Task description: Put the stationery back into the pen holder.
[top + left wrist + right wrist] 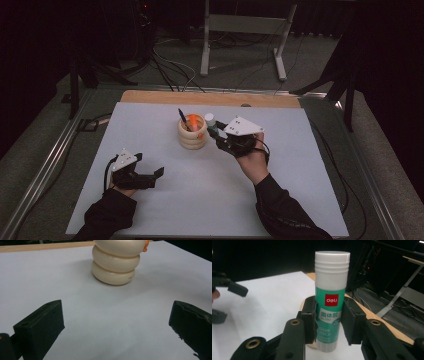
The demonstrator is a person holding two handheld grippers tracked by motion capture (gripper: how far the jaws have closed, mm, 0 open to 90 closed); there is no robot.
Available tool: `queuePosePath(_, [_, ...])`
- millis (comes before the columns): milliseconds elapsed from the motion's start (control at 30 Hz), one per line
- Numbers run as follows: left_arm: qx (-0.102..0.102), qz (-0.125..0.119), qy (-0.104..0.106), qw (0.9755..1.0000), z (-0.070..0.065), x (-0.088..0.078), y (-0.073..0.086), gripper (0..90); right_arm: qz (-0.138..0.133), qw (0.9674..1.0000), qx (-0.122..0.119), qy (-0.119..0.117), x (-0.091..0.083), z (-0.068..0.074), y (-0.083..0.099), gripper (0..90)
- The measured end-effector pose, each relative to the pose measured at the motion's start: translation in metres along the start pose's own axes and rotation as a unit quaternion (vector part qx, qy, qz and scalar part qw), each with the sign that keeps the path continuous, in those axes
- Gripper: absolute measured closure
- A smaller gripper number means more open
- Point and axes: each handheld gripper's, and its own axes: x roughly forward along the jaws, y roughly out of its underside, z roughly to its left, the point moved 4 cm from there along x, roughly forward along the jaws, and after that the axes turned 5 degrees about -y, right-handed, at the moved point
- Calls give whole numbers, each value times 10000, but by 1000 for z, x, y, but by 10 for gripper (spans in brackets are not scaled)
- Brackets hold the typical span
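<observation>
The right gripper [329, 322] has its two black jaws squeezed on a glue stick [330, 300], which stands straight up between them with its white cap on top. In the high view the glue stick [210, 120] is up off the white table top [280, 200], just beside the cream holder [192, 132] at about 3 o'clock from it. The cream holder looks like three fat rings stacked up, and it already has an orange pen [193, 122] and a dark pen [183, 118] poking out of it. The job looks like dropping the glue stick into that holder. One thing that could go wrong is that the glue stick is smooth and round, so it could slip or tip in the jaws if the hand tilts. It could also bump the rim of the holder or the pens and knock the holder over, because there is not much room left inside. The left gripper [150, 176] rests low at about 7 o'clock from the holder, with its jaws wide apart and nothing in them, well away, so it cannot steady the holder [116, 263] if it tips.
</observation>
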Motion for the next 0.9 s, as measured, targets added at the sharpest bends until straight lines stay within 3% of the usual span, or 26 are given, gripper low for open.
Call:
queuePosePath(500, [86, -9, -55, 9999, 0, 0, 3, 3, -170, 9994, 309, -59, 20, -1, -21, 656])
queuePosePath(900, [69, -44, -73, 9999, 1, -1, 3, 3, -295, 9977, 615, 37, 40, -2, -34, 656])
